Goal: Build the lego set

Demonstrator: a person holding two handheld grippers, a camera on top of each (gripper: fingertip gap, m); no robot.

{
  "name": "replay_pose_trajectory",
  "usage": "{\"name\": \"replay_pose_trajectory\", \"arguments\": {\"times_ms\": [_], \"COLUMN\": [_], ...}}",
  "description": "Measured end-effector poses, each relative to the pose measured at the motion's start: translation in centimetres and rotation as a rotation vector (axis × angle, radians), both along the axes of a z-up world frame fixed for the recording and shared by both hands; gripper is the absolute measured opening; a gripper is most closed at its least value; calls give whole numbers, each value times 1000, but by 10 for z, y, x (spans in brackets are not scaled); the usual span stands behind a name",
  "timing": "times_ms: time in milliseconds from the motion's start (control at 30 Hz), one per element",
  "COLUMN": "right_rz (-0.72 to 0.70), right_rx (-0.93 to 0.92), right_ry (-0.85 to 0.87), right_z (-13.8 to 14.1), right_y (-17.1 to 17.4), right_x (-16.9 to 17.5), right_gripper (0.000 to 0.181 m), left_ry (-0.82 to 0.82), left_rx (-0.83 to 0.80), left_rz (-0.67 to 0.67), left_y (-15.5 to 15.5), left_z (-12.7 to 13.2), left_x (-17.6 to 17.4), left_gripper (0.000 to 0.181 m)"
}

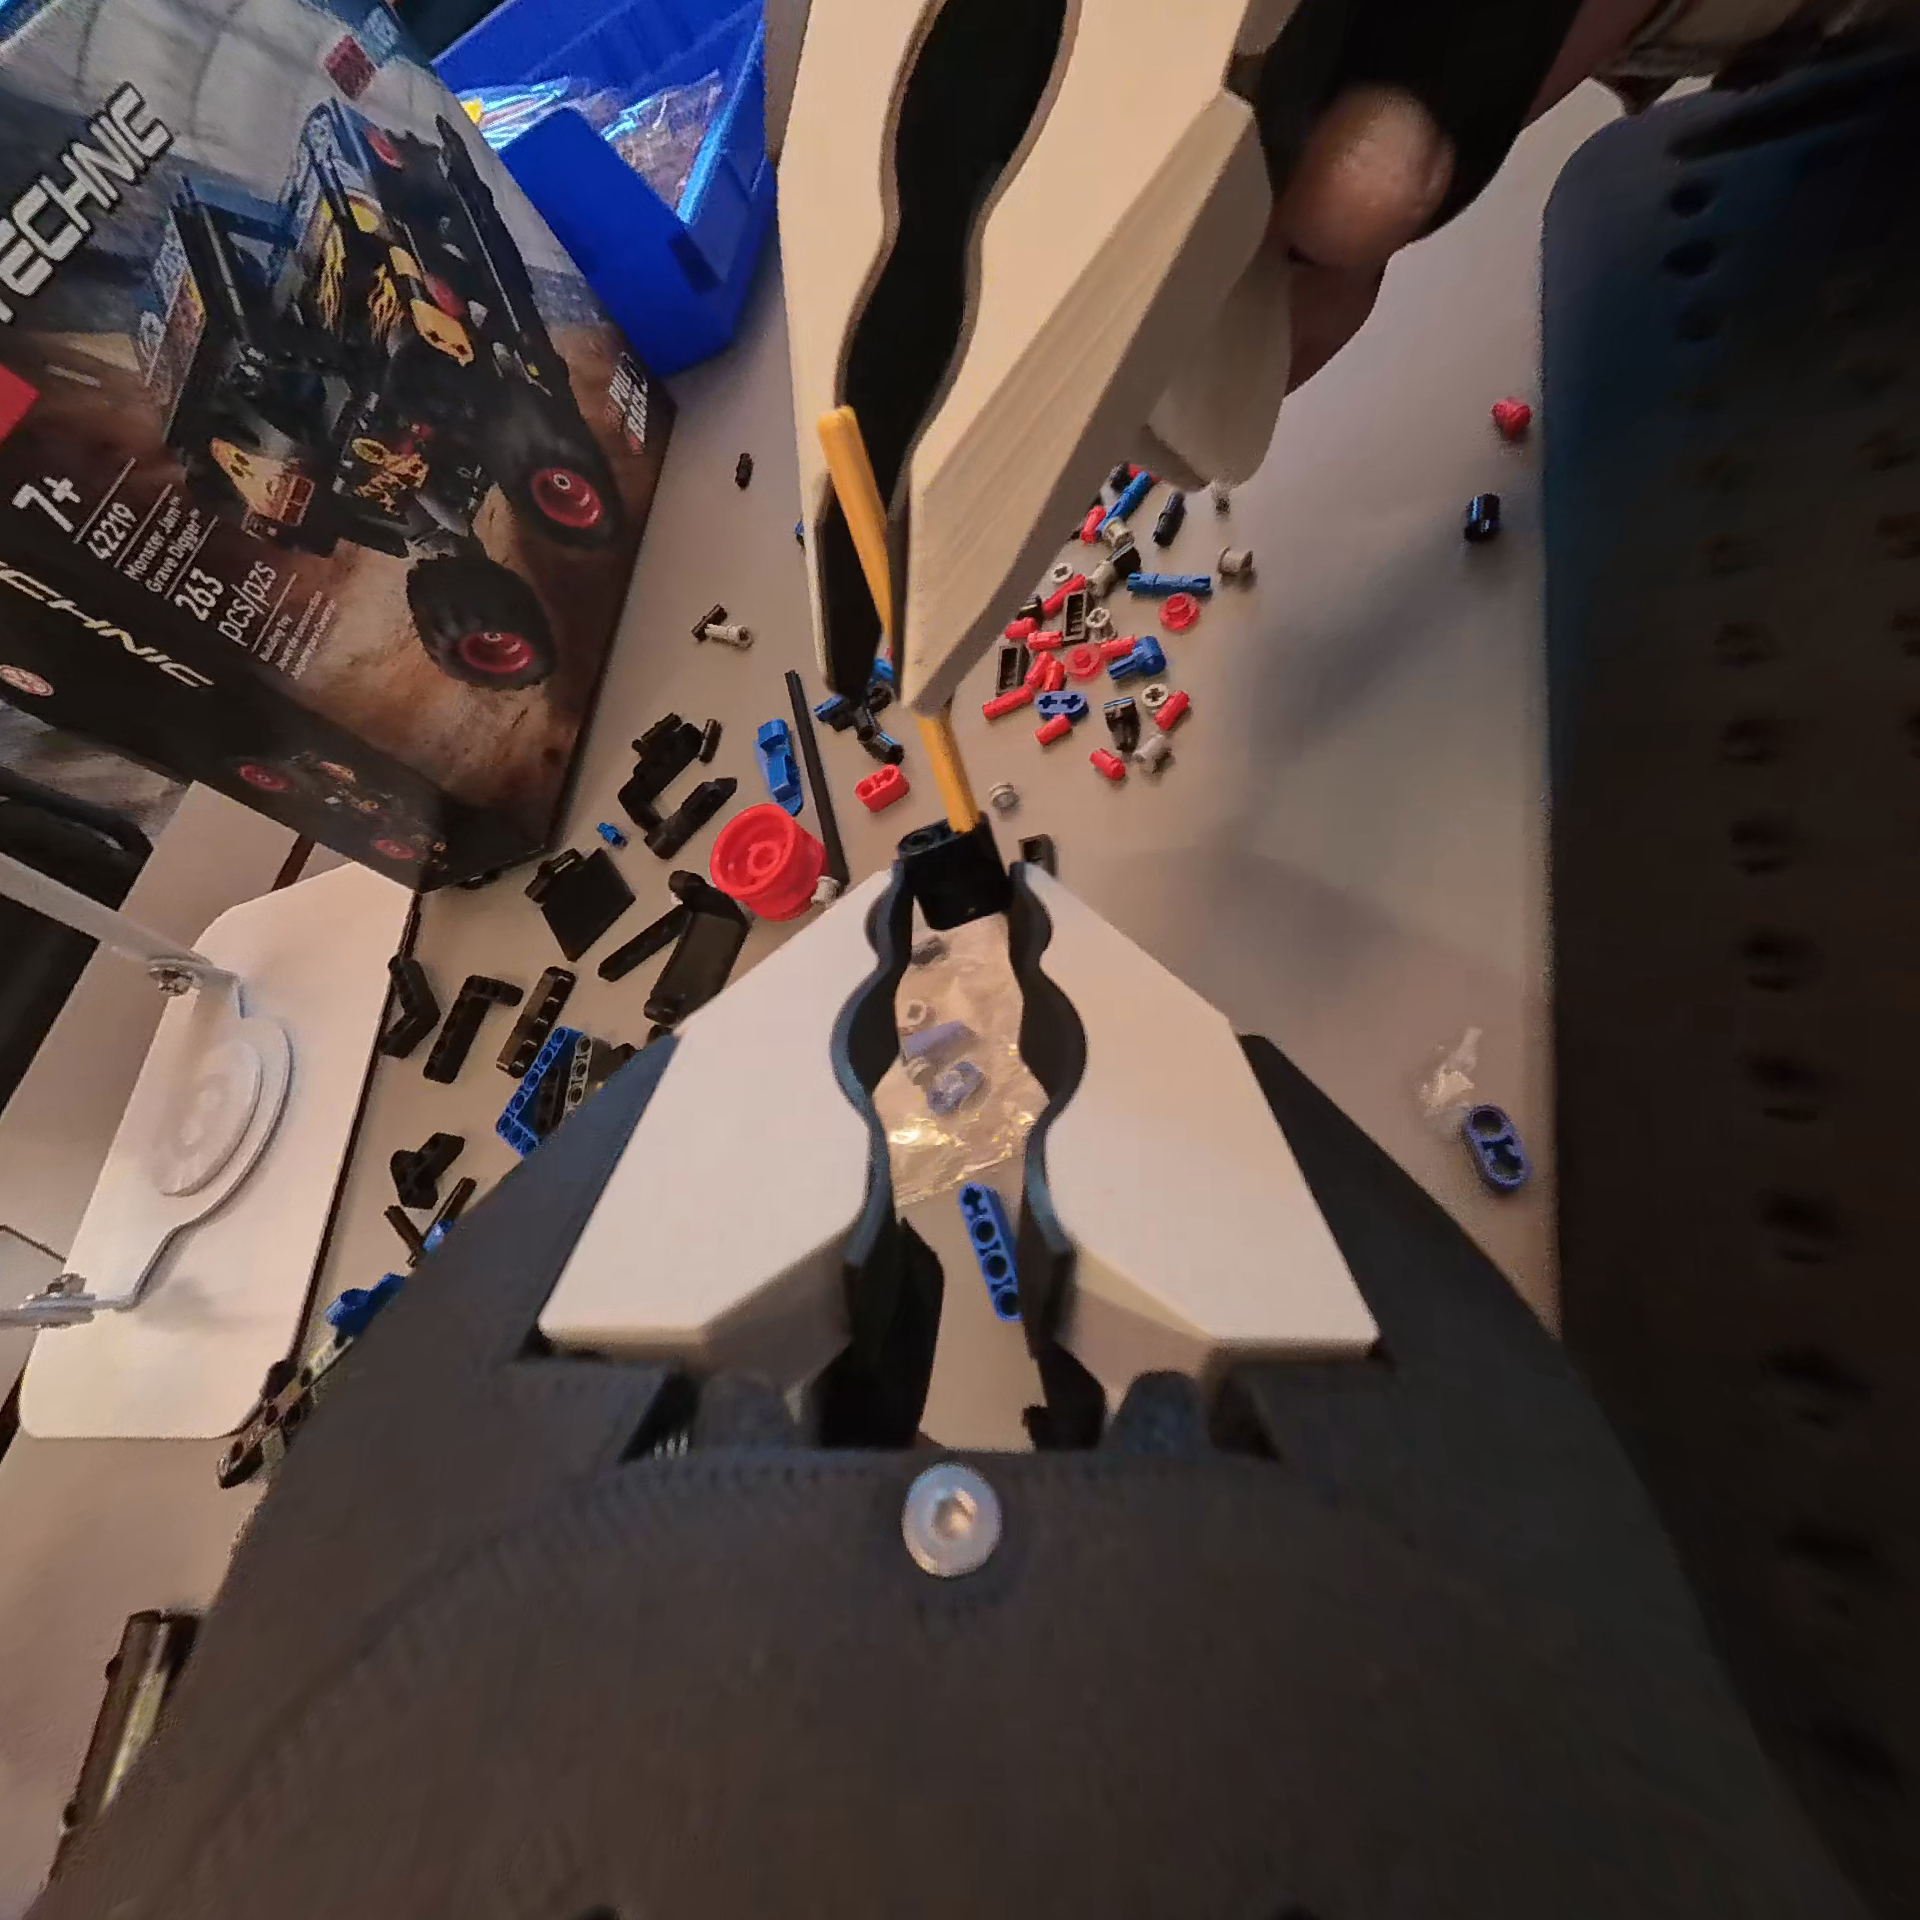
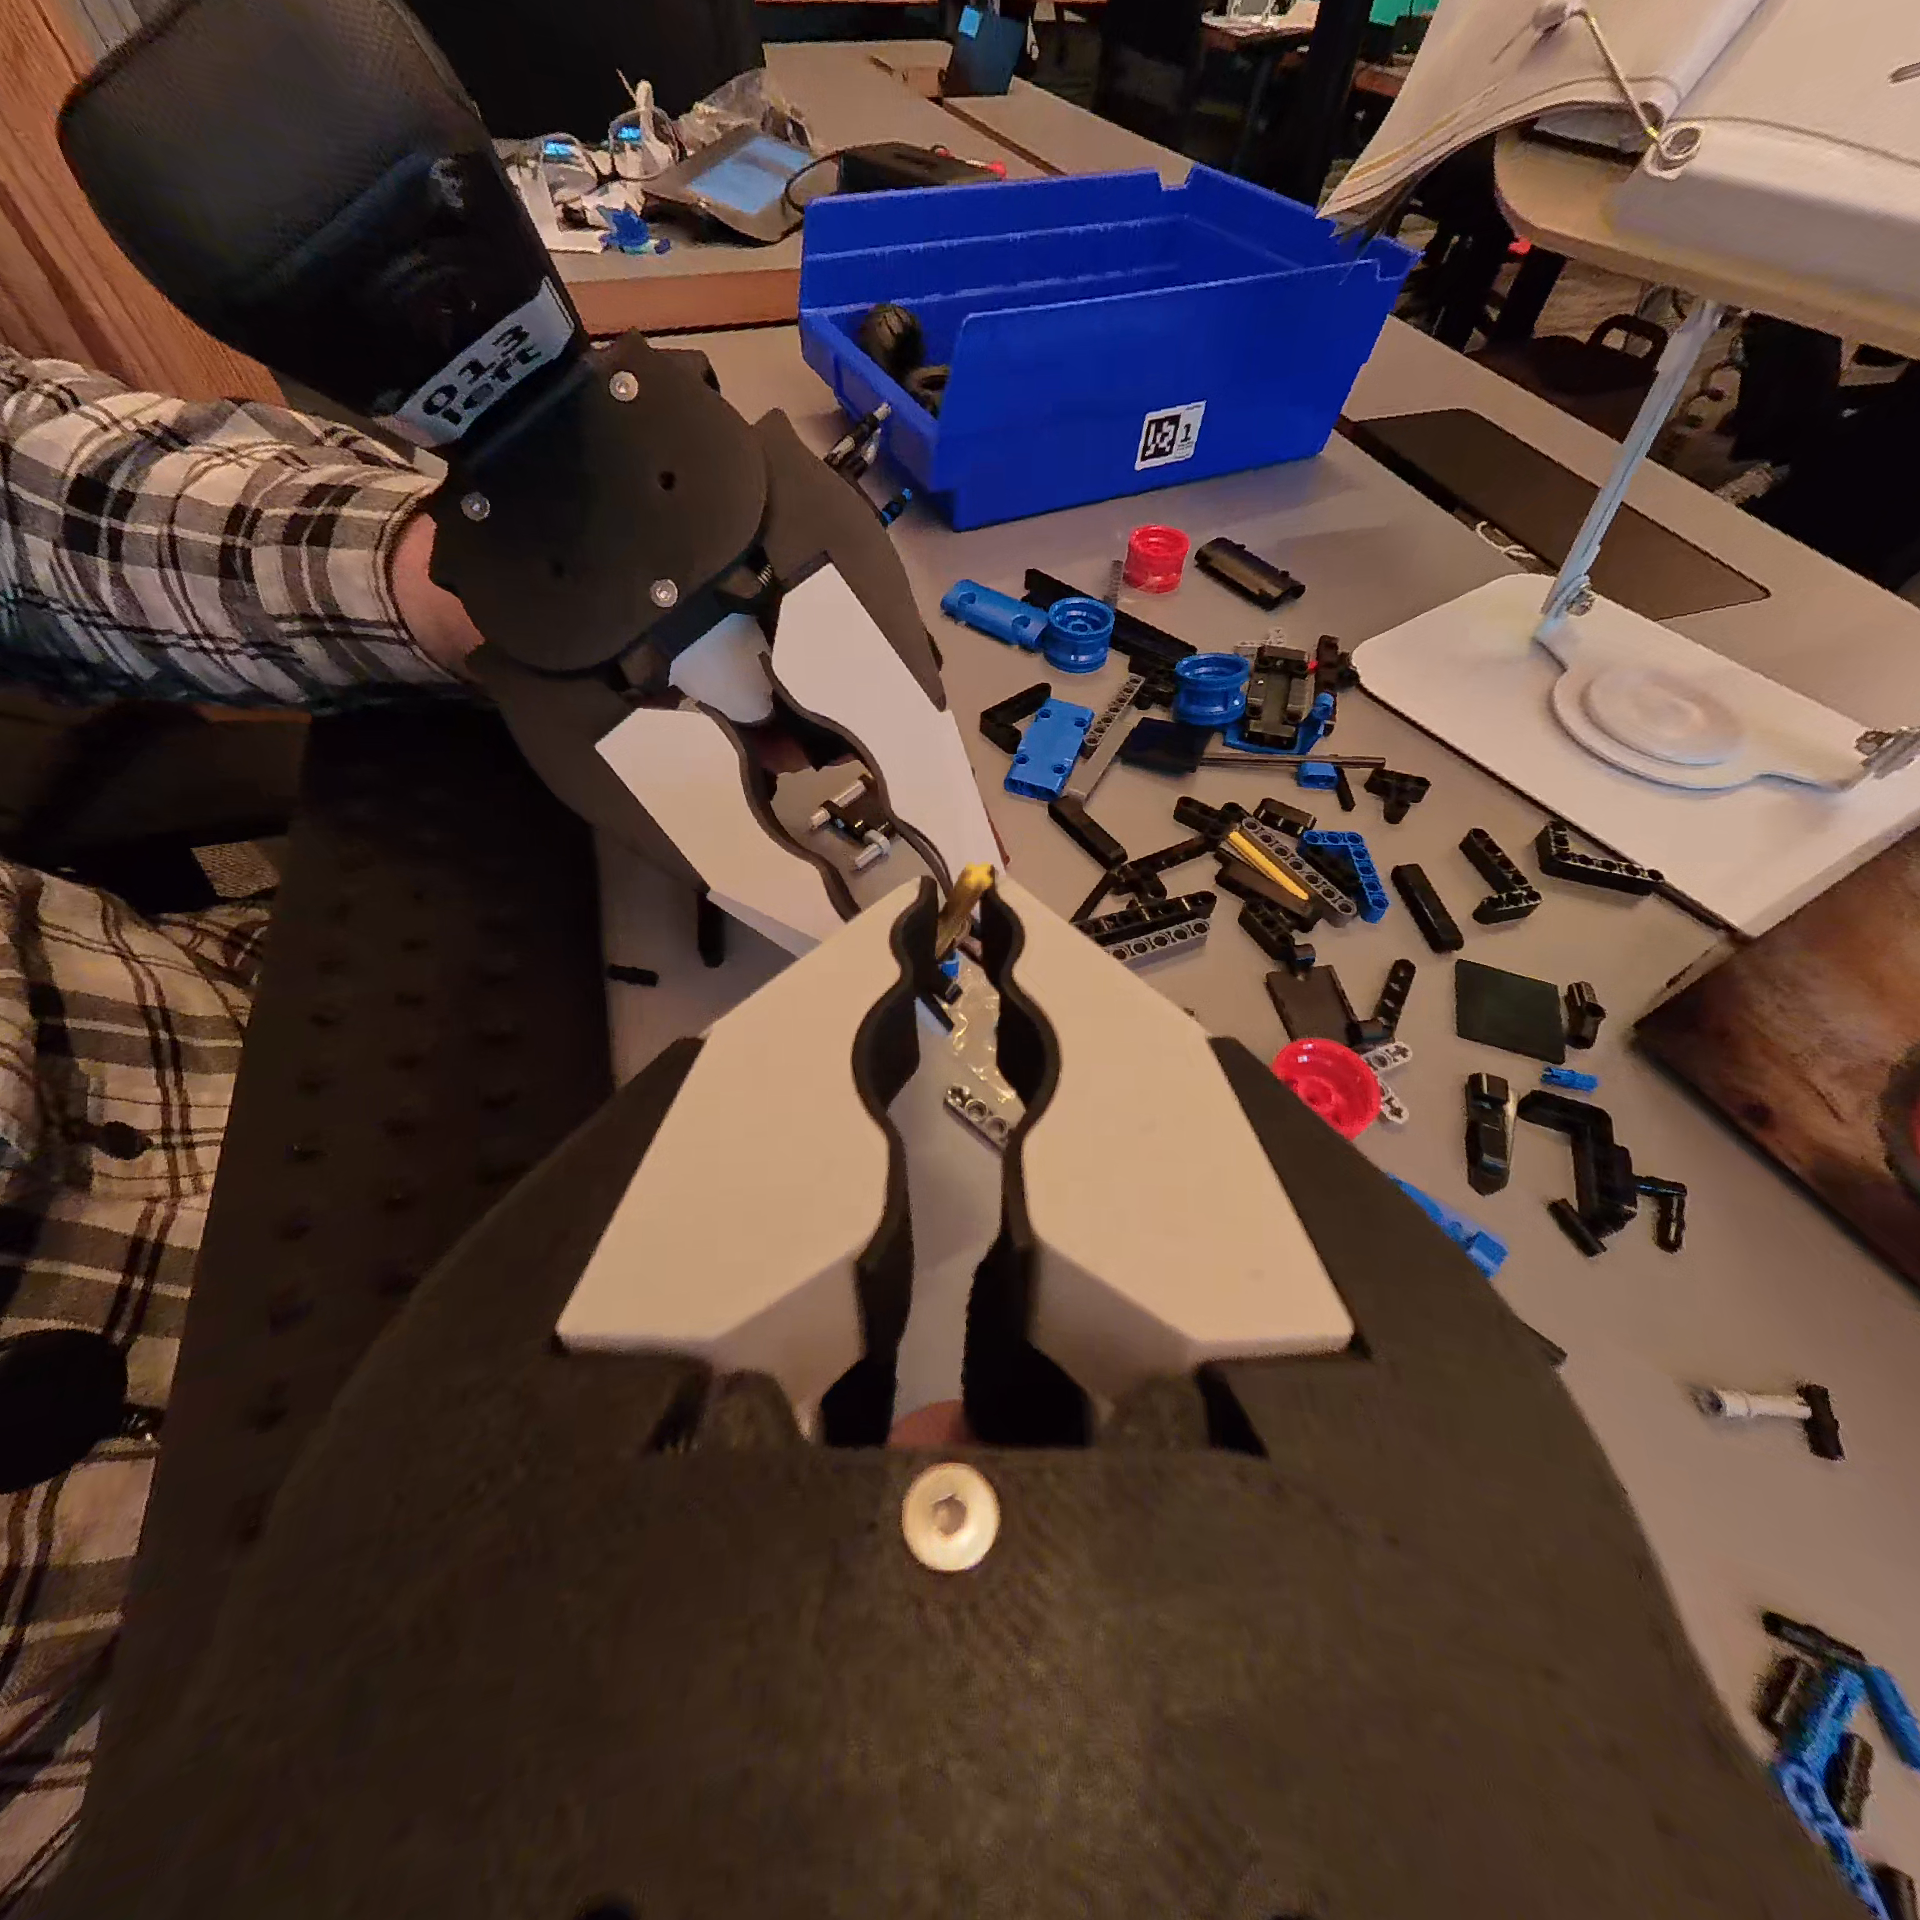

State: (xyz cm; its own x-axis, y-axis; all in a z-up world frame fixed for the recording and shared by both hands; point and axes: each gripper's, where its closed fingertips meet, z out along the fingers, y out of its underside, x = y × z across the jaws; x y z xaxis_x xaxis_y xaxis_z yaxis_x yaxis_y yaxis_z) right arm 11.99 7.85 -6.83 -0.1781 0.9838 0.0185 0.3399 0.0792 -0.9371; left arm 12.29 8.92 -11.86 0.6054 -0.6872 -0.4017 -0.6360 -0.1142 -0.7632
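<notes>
My left gripper (image 1: 954,883) is shut on a small black connector piece (image 1: 954,871) held above the grey table. My right gripper (image 2: 958,902) is shut on a yellow axle (image 2: 964,906). In the left wrist view the right gripper (image 1: 883,665) comes down from above, and the yellow axle (image 1: 951,764) meets the top hole of the black piece. In the right wrist view the left gripper (image 2: 935,862) comes in from the left, held by a hand in a plaid sleeve (image 2: 187,540). The black piece is hidden there behind the fingertips.
Loose black, blue and red pieces lie over the table (image 1: 1351,831): a red wheel hub (image 1: 764,860), small red and blue pins (image 1: 1101,644), black beams (image 2: 1299,883). The set's box (image 1: 291,499) stands left. A blue bin (image 2: 1101,332) stands at the back. A white stand base (image 2: 1621,717) is right. My right fingertips sit around 5 centimetres from my left ones.
</notes>
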Motion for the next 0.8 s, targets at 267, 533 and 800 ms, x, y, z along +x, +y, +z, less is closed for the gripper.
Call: {"name": "replay_pose_trajectory", "arguments": {"times_ms": [267, 533, 800], "right_rz": [-17, 7, -12], "right_rx": [27, 212, 698], "right_ry": [2, 16, 1], "right_z": [5, 7, 1], "right_y": [3, 5, 0], "right_x": [-6, -4, -16], "right_gripper": [8, 28, 16], "left_ry": [-28, -408, -689], "left_rx": [13, -102, -210], "left_rz": [10, -81, -184], "left_y": [3, -7, -18], "left_z": [5, 35, 61], "left_x": [-5, -2, 1], "left_gripper": [17, 16, 16]}}
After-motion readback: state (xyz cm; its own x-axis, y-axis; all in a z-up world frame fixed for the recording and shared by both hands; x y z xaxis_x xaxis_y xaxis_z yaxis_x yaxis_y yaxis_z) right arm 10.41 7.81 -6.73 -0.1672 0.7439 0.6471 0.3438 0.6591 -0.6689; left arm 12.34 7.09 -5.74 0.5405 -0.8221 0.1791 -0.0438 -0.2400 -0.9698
